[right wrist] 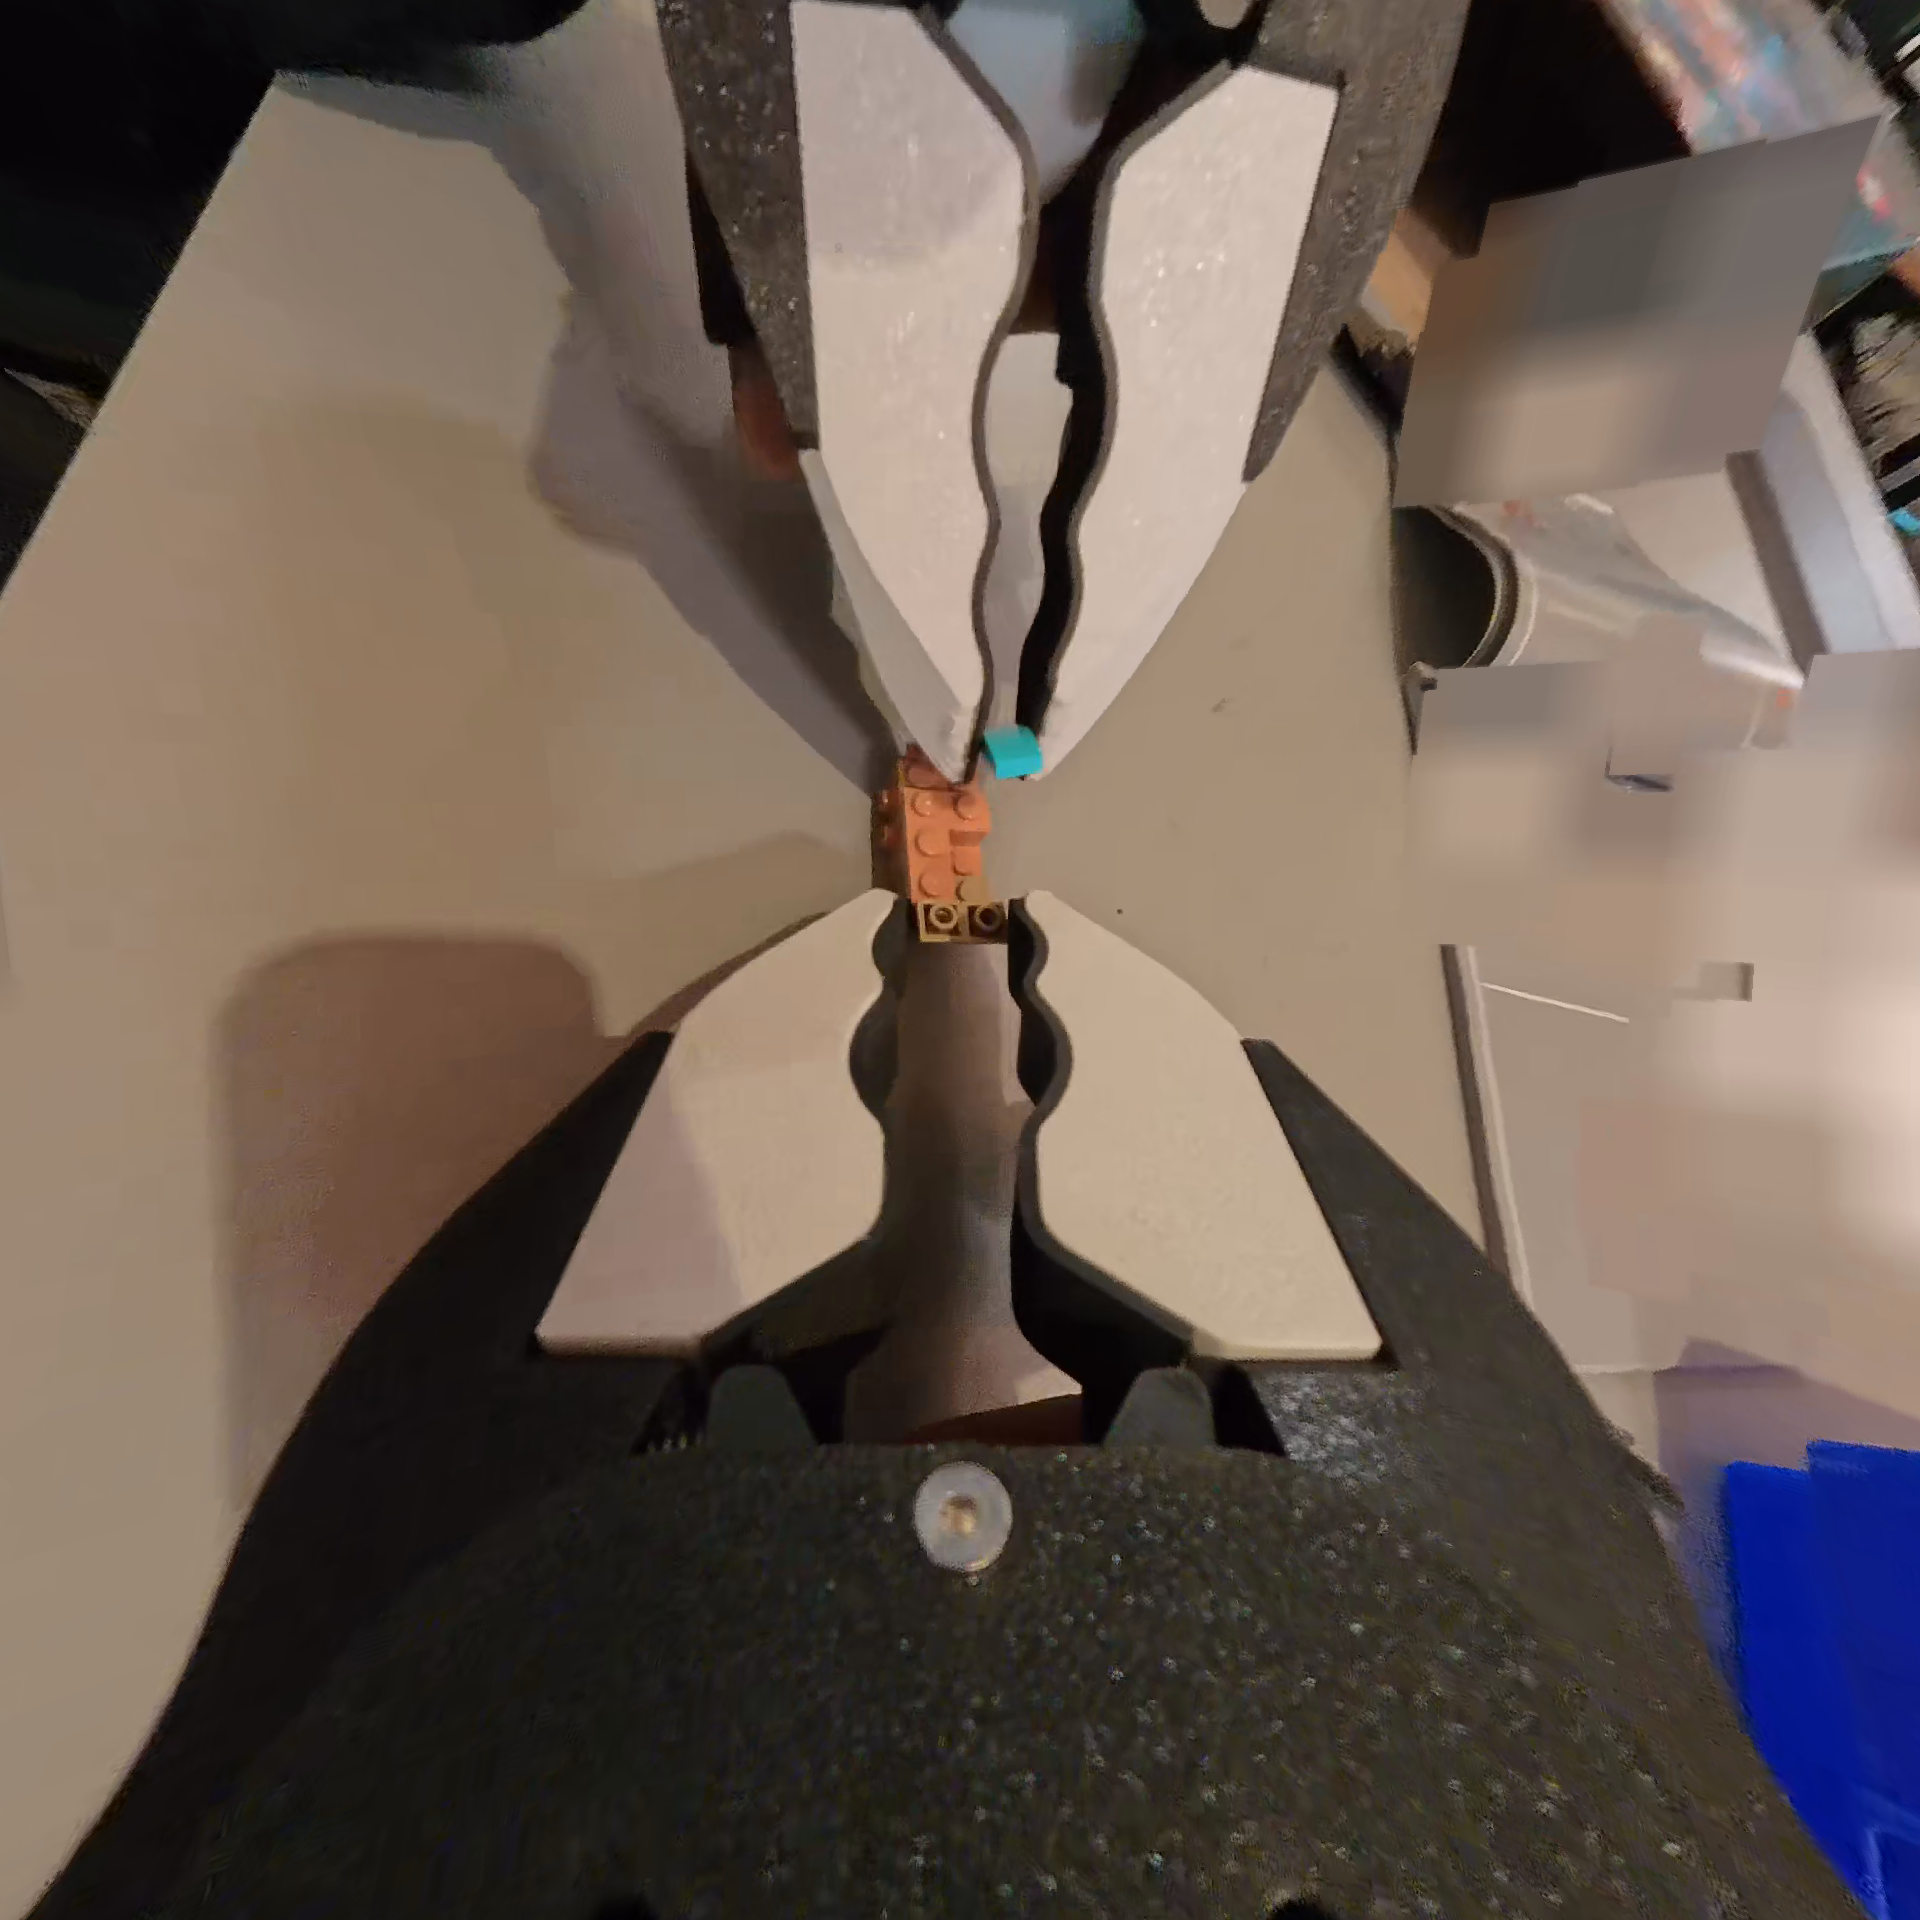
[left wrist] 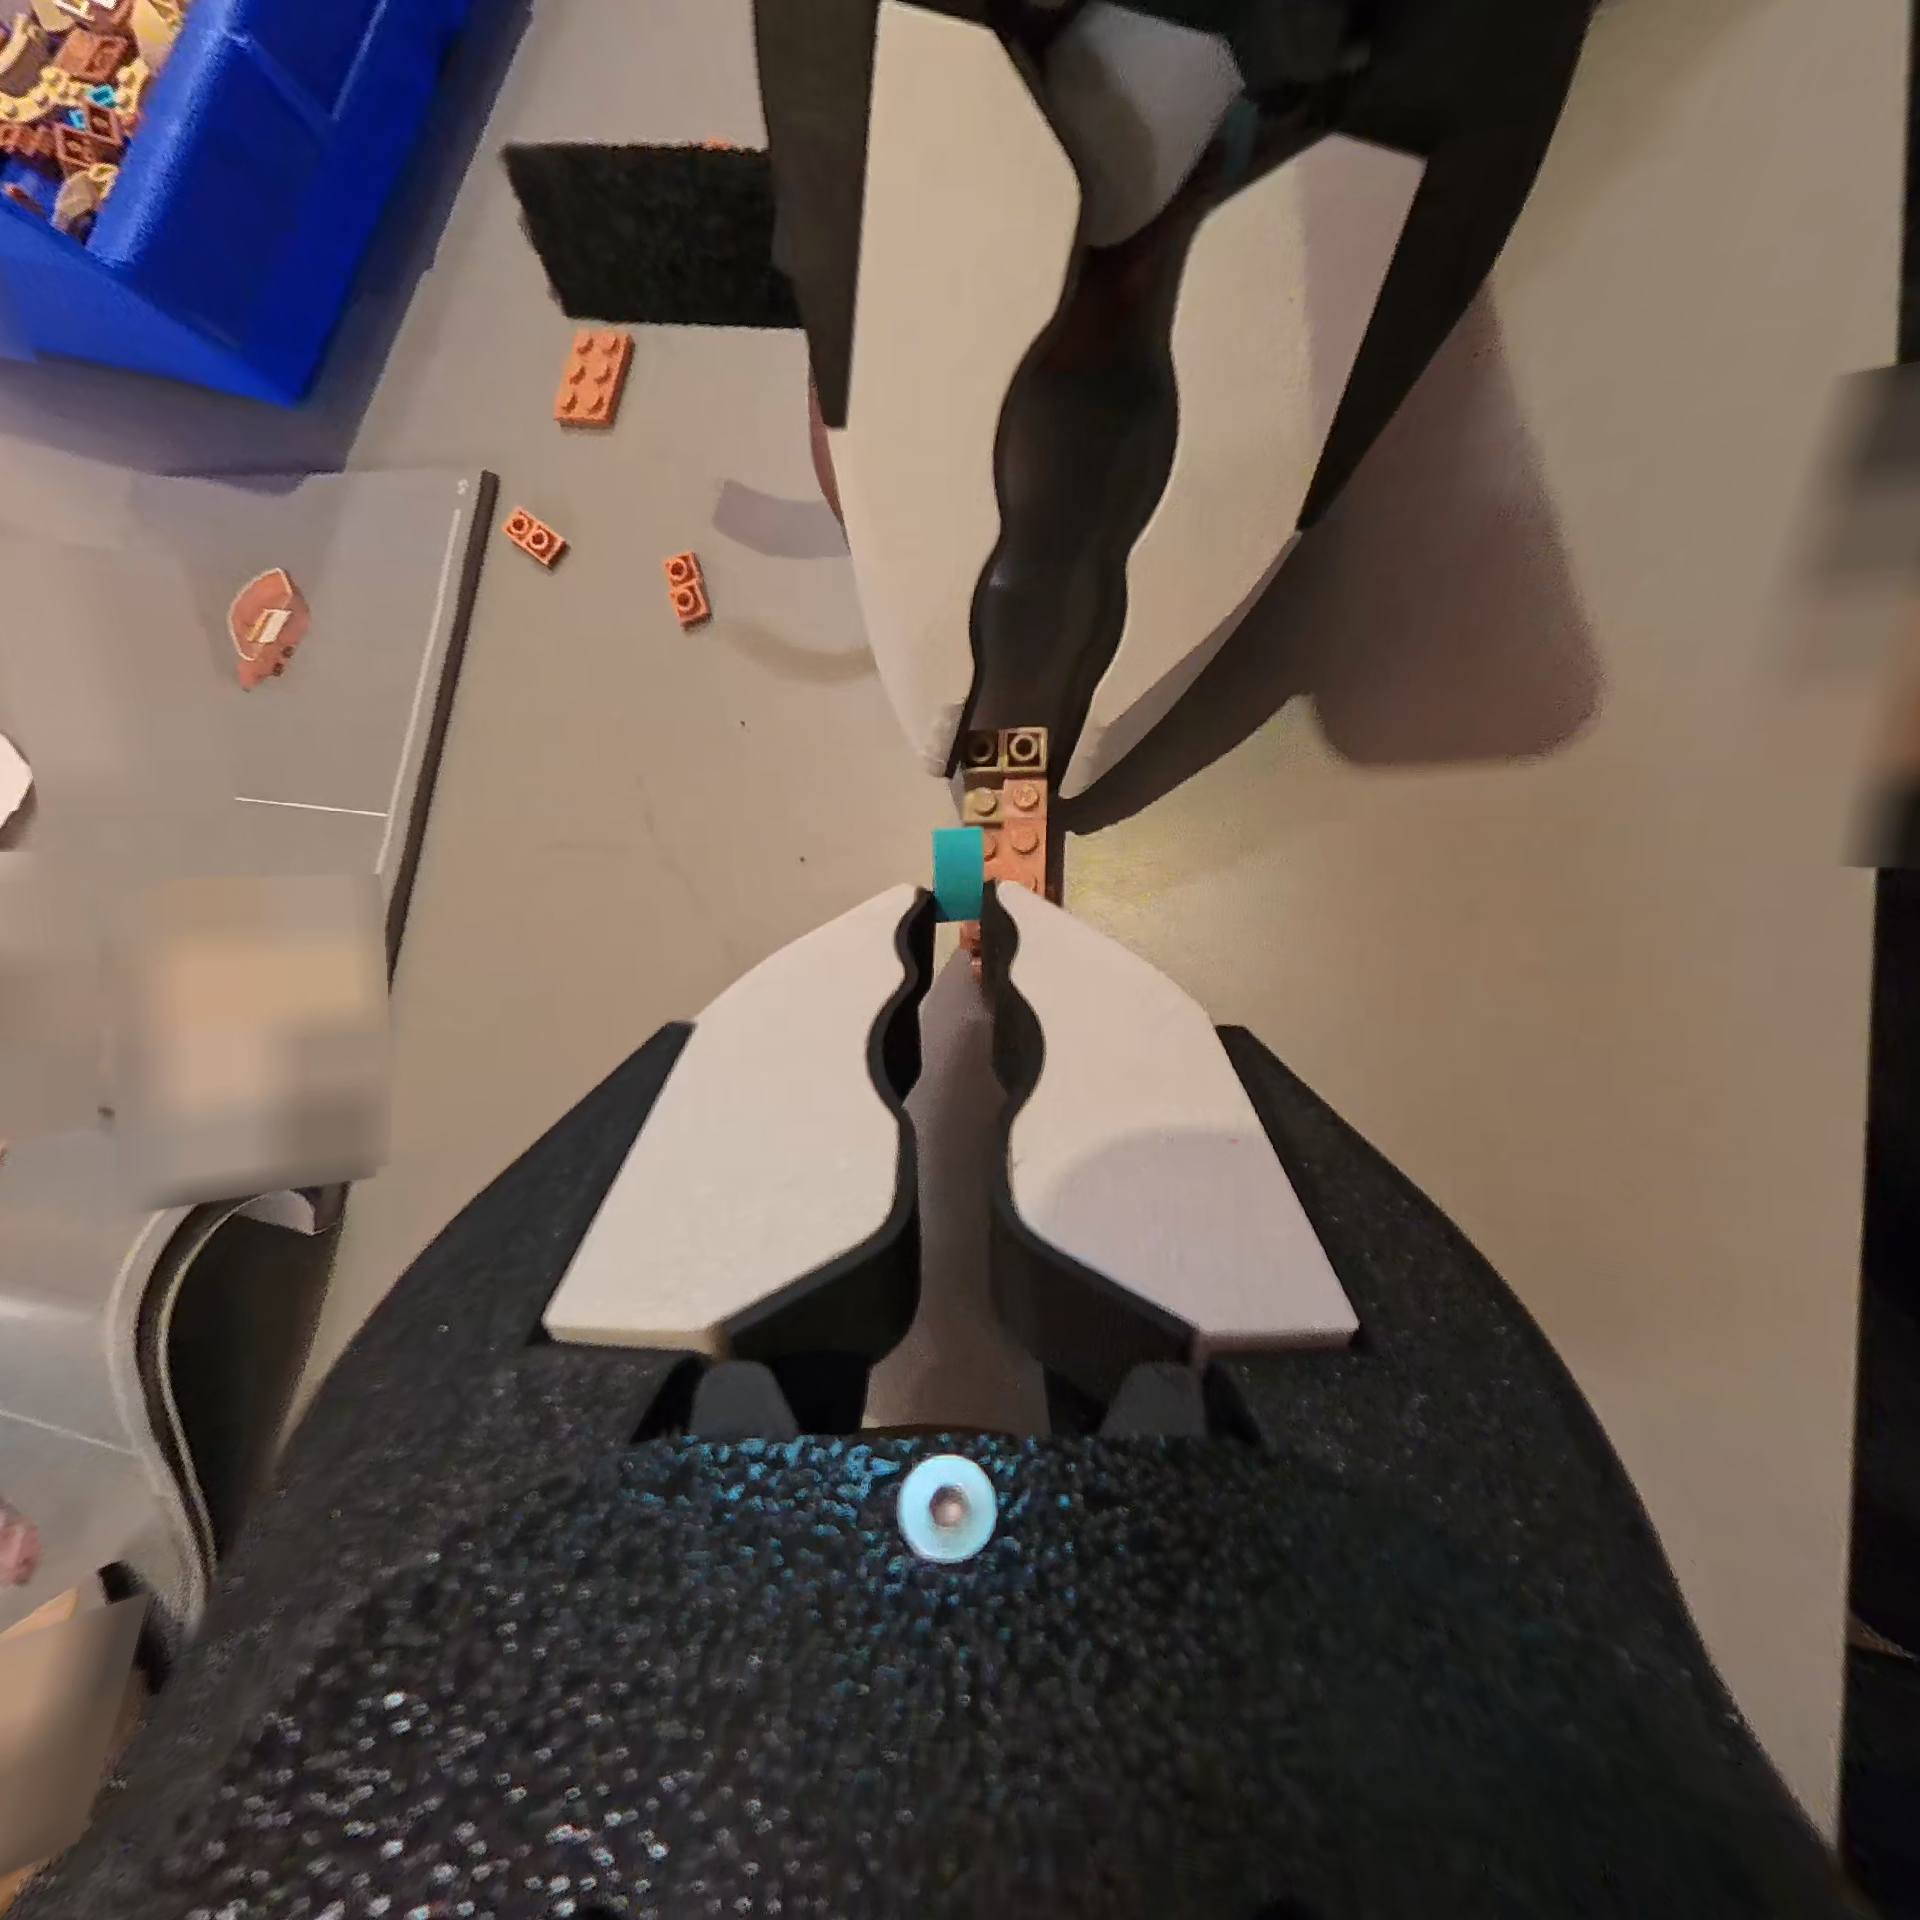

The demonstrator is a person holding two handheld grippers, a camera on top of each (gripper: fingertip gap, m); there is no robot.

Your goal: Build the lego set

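While the two grippers meet tip to tip over the pale table [left wrist: 1351, 987], the left gripper [left wrist: 958, 902] is clenched on a small teal tile [left wrist: 957, 871], which stands between its fingertips with both pads against its sides. Just past the tile, at about one o'clock from it, sits the brick assembly [left wrist: 1013, 821]: orange-brown studded bricks with a tan end. In the left wrist view the right gripper [left wrist: 1006, 764] comes down from twelve o'clock and grasps that tan end between its tips.

From the right wrist view, the right gripper [right wrist: 961, 920] pinches the tan end of the brick assembly [right wrist: 940, 847], while the teal tile [right wrist: 1013, 753] hangs in the far gripper's tips at one o'clock, just beside the assembly's far end; whether the two touch cannot be told.

Farther off in the left wrist view, two small orange plates [left wrist: 535, 535] [left wrist: 686, 587] lie at ten o'clock, a larger orange plate [left wrist: 594, 376] beyond them, then a black pad [left wrist: 649, 234], and a blue bin [left wrist: 208, 187] of mixed bricks at eleven o'clock.
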